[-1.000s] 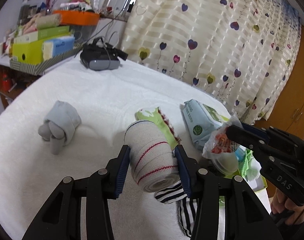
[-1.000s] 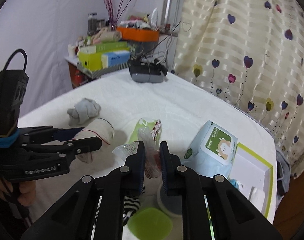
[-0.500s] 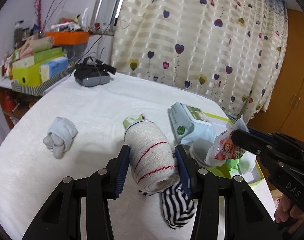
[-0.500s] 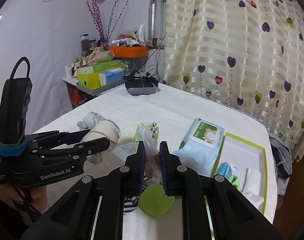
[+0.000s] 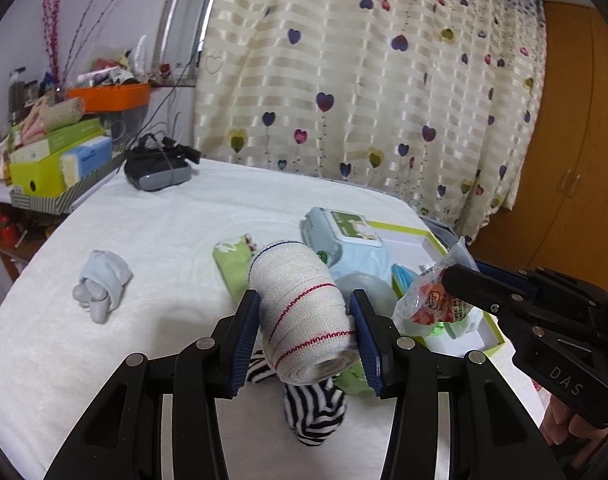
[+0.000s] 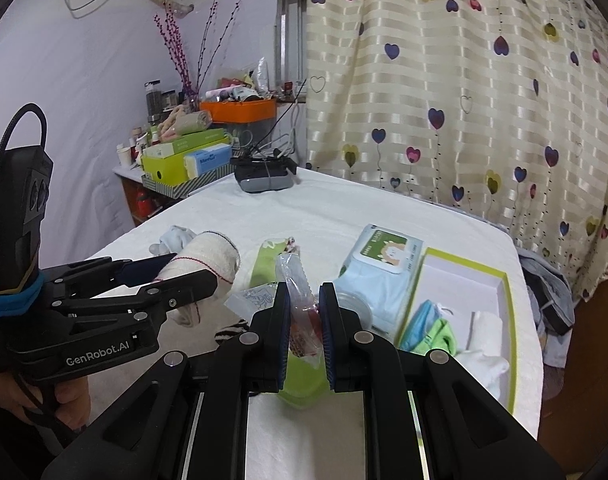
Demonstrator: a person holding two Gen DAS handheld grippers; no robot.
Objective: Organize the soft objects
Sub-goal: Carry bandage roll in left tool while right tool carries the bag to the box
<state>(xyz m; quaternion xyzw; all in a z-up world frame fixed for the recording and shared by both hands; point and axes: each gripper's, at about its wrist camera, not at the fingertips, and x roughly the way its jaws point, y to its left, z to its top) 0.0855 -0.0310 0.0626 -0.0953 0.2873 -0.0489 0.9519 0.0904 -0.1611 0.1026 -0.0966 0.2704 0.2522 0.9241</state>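
My left gripper (image 5: 306, 336) is shut on a rolled cream bandage with red stripes (image 5: 299, 312) and holds it above the white table; the roll also shows in the right wrist view (image 6: 207, 260). My right gripper (image 6: 304, 328) is shut on a clear plastic snack packet with red print (image 6: 297, 304), seen in the left wrist view (image 5: 432, 300) too. A black-and-white striped sock (image 5: 316, 408) lies under the left gripper. A grey-blue sock bundle (image 5: 101, 284) lies at the left. A green-rimmed white box (image 6: 464, 292) at the right holds blue, green and white cloths.
A pack of wet wipes (image 6: 384, 256) leans by the box. A green patterned pouch (image 5: 233, 260), a clear round lid (image 5: 364, 288) and a green round lid (image 6: 299, 380) lie mid-table. A black headset (image 6: 263, 176) sits at the far edge. A cluttered shelf (image 5: 51, 152) stands left.
Both grippers have risen and pulled back with their loads still held. The table objects look lower and farther, and more of the green-rimmed box shows.
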